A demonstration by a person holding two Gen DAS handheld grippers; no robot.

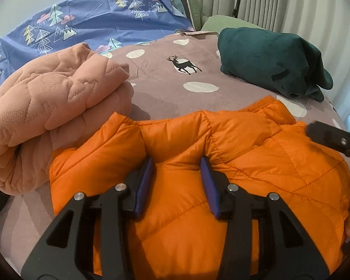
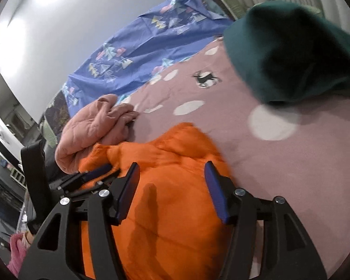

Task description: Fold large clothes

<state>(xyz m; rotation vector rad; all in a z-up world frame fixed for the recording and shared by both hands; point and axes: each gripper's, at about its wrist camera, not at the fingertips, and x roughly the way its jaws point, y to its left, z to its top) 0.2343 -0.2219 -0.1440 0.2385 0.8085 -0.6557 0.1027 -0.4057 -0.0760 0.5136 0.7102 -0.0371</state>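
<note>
Left wrist: my left gripper [image 1: 177, 165], jaws clenched on a puffed fold of the orange jacket [image 1: 245, 163], which lies crosswise on the near bed [image 1: 163, 88] | Right wrist: my right gripper [image 2: 171, 172], jaws released above the jacket.

Mauve deer-print bedsheet [image 1: 165, 88] covering the bed, blue tree-print sheet [image 1: 93, 23] lying against a plain white wall [image 2: 58, 23], pale pleated curtains [image 1: 280, 2] hanging behind, daylight glaring off the wall.
</note>
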